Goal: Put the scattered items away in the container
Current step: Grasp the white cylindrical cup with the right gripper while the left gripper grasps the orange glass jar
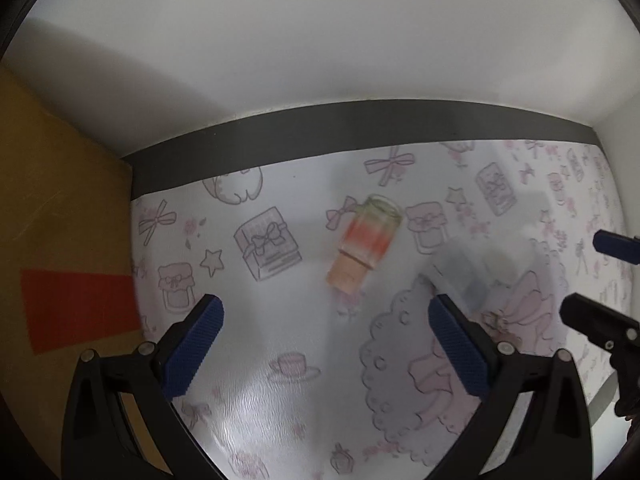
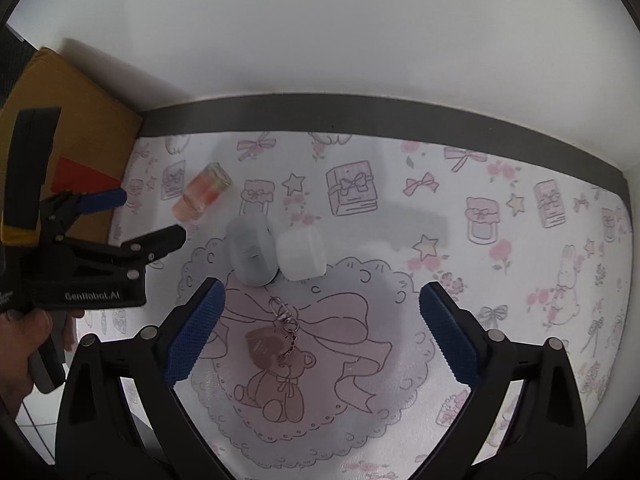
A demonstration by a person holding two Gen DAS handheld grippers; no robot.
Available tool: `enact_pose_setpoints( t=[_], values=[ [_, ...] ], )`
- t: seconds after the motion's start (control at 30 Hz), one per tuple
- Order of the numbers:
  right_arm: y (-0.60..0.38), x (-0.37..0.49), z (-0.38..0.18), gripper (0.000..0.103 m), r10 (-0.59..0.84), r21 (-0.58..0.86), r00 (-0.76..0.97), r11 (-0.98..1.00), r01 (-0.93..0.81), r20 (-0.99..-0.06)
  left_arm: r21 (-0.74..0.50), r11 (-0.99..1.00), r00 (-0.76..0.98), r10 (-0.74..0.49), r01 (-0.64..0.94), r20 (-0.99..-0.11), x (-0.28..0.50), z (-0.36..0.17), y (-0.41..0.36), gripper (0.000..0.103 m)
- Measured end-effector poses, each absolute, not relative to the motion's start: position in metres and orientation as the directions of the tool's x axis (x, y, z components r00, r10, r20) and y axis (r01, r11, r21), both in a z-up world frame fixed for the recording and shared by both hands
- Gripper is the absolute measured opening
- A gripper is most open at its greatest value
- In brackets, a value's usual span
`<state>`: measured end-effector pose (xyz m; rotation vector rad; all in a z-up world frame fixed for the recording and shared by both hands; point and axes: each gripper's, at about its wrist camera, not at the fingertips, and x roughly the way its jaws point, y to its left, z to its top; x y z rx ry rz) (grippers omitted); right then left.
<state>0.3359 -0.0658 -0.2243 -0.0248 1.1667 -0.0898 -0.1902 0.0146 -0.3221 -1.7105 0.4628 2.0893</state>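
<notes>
Blue pads show wide apart on the left gripper in the left wrist view, and nothing sits between them. It hangs over a table with a pink and white picture cloth. A small bottle lies on its side near the back edge, ahead of the open jaws. It looks blurry, with clear glass, a red band and a peach cap end. A grey tub is just right of it, also blurred. A brown box with a red patch stands past the left edge of the table. This may be the container, but I cannot be sure.

In the right wrist view, the right gripper is wide open too and holds nothing. A keyring with a pink heart tag lies between its jaws, on the bow picture. Behind it the grey tub and a white cup touch side by side. The bottle lies near the back left corner, with the left gripper close to it.

The bottle is likely hard, smooth and breakable, and it could roll. Pinching it gently across the middle looks best. The keyring is thin and floppy, so grabbing the flat tag seems easiest.
</notes>
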Motion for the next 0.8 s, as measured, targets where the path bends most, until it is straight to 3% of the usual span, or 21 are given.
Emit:
enact_pose_setpoints(
  t=[0.13,0.2,0.37,0.43,0.5,0.6,0.67,0.77,0.8],
  values=[
    [-0.066,0.345,-0.234,0.093,-0.073,-0.060,0.374,0.997,0.047,-0.925,0.001,-0.865,-0.160,0.091,-0.502,-0.983,-0.200,-0.332,0.017,0.102],
    [-0.066,0.351,-0.240,0.083,-0.072,-0.064,0.357,0.997,0.034,-0.931,0.003,-0.862,-0.162,0.092,-0.507,-0.982,-0.202,-0.334,0.019,0.102],
    [-0.065,0.359,-0.246,0.073,-0.070,-0.066,0.338,0.998,0.025,-0.938,0.007,-0.849,-0.162,0.093,-0.528,-0.982,-0.206,-0.341,0.027,0.102],
    [-0.064,0.361,-0.249,0.070,-0.068,-0.066,0.328,0.998,0.018,-0.942,0.004,-0.846,-0.158,0.096,-0.534,-0.983,-0.206,-0.342,0.029,0.093],
    [-0.061,0.364,-0.254,0.060,-0.066,-0.069,0.315,0.998,0.003,-0.947,0.006,-0.844,-0.153,0.091,-0.537,-0.984,-0.206,-0.345,0.031,0.087],
    [-0.058,0.366,-0.260,0.045,-0.063,-0.070,0.292,0.997,-0.015,-0.954,0.025,-0.845,-0.152,0.067,-0.534,-0.986,-0.205,-0.349,0.032,0.065],
    [-0.057,0.367,-0.262,0.041,-0.056,-0.064,0.283,0.998,-0.018,-0.958,0.029,-0.842,-0.160,0.068,-0.539,-0.985,-0.203,-0.348,0.033,0.062],
    [-0.056,0.367,-0.263,0.025,-0.039,-0.047,0.280,0.999,-0.022,-0.959,-0.006,-0.843,-0.149,0.102,-0.538,-0.984,-0.201,-0.346,0.033,0.061],
    [-0.056,0.368,-0.264,0.025,-0.029,-0.037,0.276,0.999,-0.024,-0.961,-0.023,-0.844,-0.142,0.116,-0.535,-0.983,-0.201,-0.345,0.032,0.060]
  ],
)
